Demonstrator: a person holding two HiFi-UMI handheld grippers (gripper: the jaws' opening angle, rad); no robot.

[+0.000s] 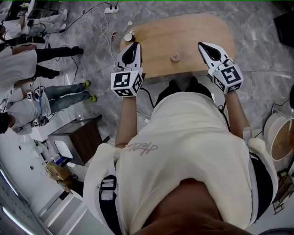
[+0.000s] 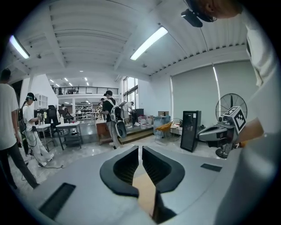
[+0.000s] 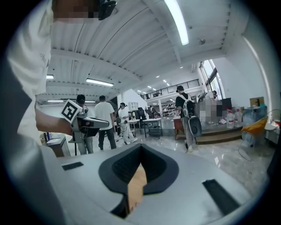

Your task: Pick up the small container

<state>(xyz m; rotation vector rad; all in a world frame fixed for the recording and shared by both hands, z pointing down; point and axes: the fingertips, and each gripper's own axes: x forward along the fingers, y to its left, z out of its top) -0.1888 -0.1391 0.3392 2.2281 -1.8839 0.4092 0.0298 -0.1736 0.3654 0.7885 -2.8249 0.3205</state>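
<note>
The small container (image 1: 174,57), a little round tan pot, stands near the middle of the light wooden table (image 1: 202,27) in the head view. My left gripper (image 1: 134,44) hovers over the table's left edge, to the left of the container, with its jaws together and nothing between them. Over the table's right part my right gripper (image 1: 203,45) is held to the right of the container, also shut and empty. Both gripper views look out level across the room. In each, the left gripper (image 2: 140,149) and the right gripper (image 3: 140,148) show only a tan sliver under the jaws. The container is hidden there.
A small round cup-like object (image 1: 128,36) sits at the table's far left corner. Cables and a power strip (image 1: 110,9) lie on the floor beyond. People (image 1: 27,59) stand at the left, near a dark cabinet (image 1: 78,137). A black box (image 2: 191,129) and a fan (image 2: 230,107) stand in the room.
</note>
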